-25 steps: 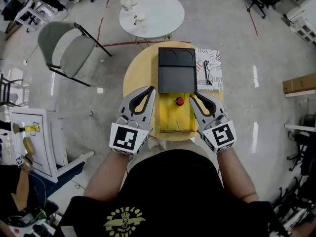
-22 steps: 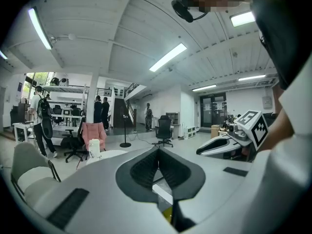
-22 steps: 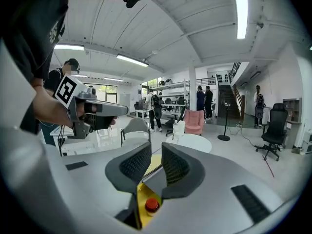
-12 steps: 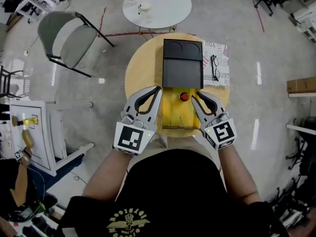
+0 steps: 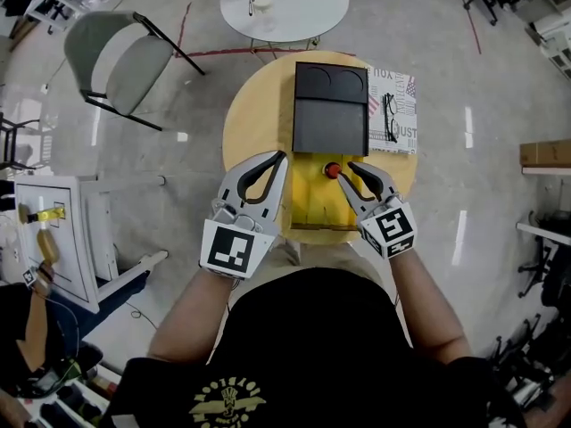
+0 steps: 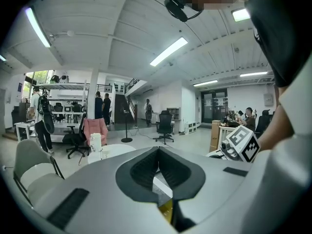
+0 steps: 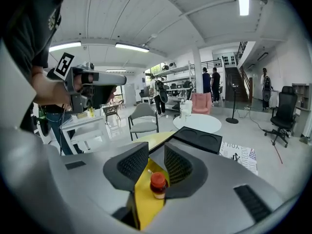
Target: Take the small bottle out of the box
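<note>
Small bottle (image 5: 332,169): red cap, pale body, tiny. It stands upright, long axis vertical, cap up, in the yellow box (image 5: 312,205) at the end near the black lid (image 5: 330,105), on the round bench (image 5: 254,123). Right tool (image 5: 344,173) is released; its jaws have just been opening, with the bottle between them and not gripped. Left tool (image 5: 281,156) is clenched on nothing, beside the box's left wall.

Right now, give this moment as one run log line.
left gripper: shut, beside box | right gripper: jaws just opening, small bottle between, ungripped | small bottle: in box
</note>
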Demonstrator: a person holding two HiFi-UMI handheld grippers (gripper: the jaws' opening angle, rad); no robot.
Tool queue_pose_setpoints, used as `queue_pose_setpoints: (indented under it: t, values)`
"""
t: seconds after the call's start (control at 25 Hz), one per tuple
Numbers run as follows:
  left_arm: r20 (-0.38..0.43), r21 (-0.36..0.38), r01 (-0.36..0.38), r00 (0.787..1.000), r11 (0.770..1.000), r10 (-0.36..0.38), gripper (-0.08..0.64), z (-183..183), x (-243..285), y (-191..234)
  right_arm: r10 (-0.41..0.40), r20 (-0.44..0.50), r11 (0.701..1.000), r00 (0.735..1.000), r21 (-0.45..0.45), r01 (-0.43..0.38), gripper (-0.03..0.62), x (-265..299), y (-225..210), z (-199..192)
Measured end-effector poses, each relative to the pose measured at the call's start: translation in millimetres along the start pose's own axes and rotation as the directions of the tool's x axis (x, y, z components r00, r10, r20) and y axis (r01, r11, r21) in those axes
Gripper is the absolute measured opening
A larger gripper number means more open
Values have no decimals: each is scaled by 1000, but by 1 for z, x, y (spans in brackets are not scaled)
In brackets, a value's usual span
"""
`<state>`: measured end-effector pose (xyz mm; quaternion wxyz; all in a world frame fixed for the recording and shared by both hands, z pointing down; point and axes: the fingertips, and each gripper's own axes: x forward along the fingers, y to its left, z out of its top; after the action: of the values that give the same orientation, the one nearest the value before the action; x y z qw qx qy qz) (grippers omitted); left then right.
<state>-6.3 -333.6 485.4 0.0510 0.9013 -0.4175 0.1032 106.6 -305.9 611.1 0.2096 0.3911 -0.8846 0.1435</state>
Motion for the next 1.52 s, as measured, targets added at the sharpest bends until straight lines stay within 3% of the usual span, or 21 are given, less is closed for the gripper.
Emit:
queue_pose_setpoints:
  t: [0.16, 0.76, 1.52]
  values:
    - [-7, 10, -4, 1000, 1000, 4, 15, -2, 0, 0, 10, -14, 1000, 1000, 29, -9, 121, 12, -3, -14]
    - [-25, -4, -36, 999, 999, 36, 15, -10, -6, 3, 32, -140, 999, 990, -5, -33, 190, 43, -2, -65]
    - [-44, -14, -38, 998, 999, 38, 15, -11, -16, 2, -3, -204, 999, 979, -53, -8, 158, 58, -2, -89]
